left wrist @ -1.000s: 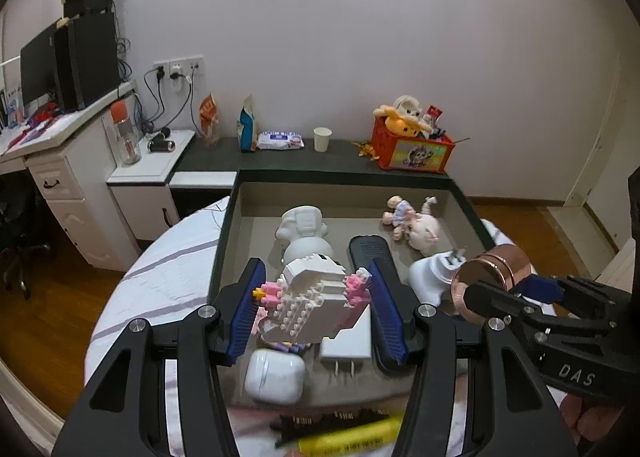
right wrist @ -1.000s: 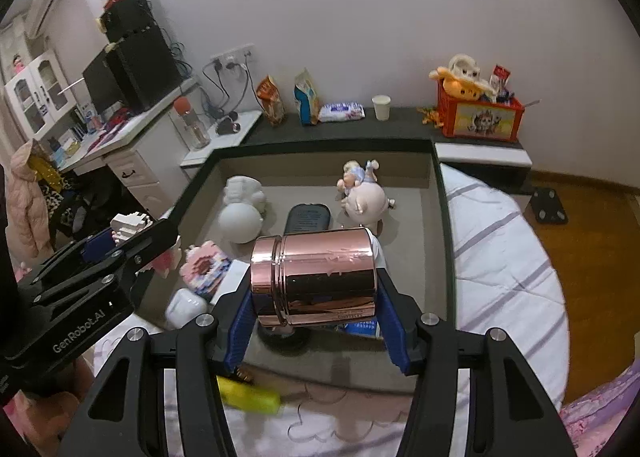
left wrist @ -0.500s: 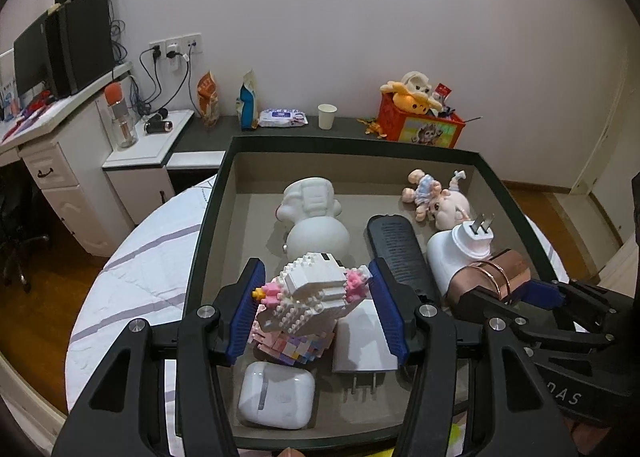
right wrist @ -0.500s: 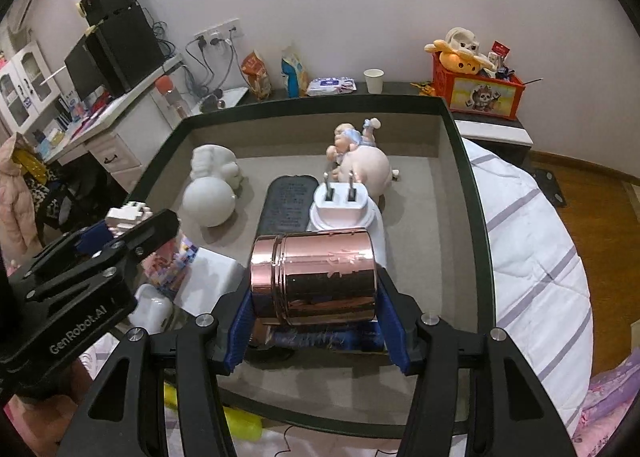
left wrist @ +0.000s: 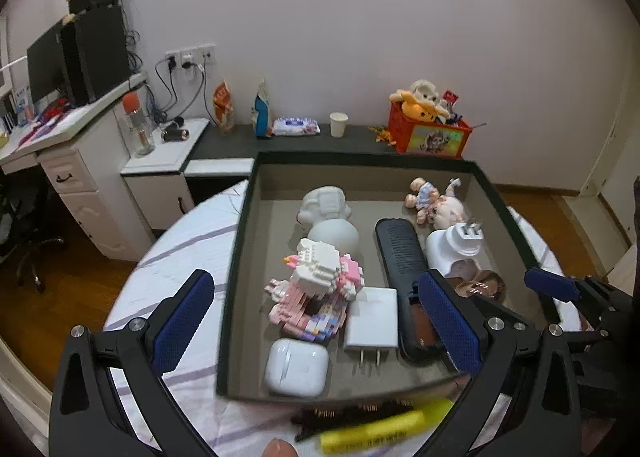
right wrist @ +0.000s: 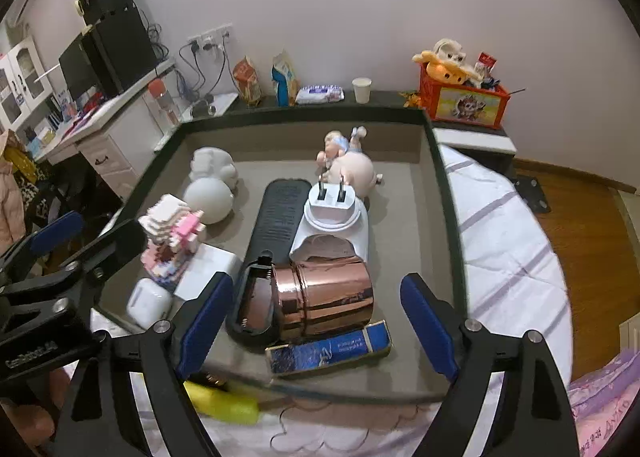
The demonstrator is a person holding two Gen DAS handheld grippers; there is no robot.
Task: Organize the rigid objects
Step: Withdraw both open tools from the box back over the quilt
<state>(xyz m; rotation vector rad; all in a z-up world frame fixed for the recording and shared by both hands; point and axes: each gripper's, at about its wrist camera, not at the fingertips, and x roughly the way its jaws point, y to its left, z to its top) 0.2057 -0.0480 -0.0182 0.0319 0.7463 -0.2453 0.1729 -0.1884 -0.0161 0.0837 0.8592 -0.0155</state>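
Observation:
A dark-rimmed tray point(left wrist: 236, 257) point(right wrist: 448, 193) on the round table holds the objects. The white and pink brick figure point(left wrist: 320, 281) point(right wrist: 172, 233) rests in it on a pink brick piece. The copper tin point(right wrist: 328, 297) lies on its side on the black remote point(right wrist: 280, 217), partly seen in the left wrist view point(left wrist: 480, 289). My left gripper point(left wrist: 316, 325) is open and empty above the tray's near left. My right gripper point(right wrist: 316, 321) is open and empty around the tin's level, near the front rim.
The tray also holds a white earbud case point(left wrist: 296, 367), a white charger point(left wrist: 372, 323), a white plug adapter point(right wrist: 332, 209), a white figurine point(left wrist: 328, 217), a pig doll point(right wrist: 352, 169) and a blue box point(right wrist: 328, 349). A yellow marker point(left wrist: 380, 431) lies before the tray.
Both grippers have opened. The brick figure and the copper tin were let go into the tray, and both grippers have drawn back toward the near rim.

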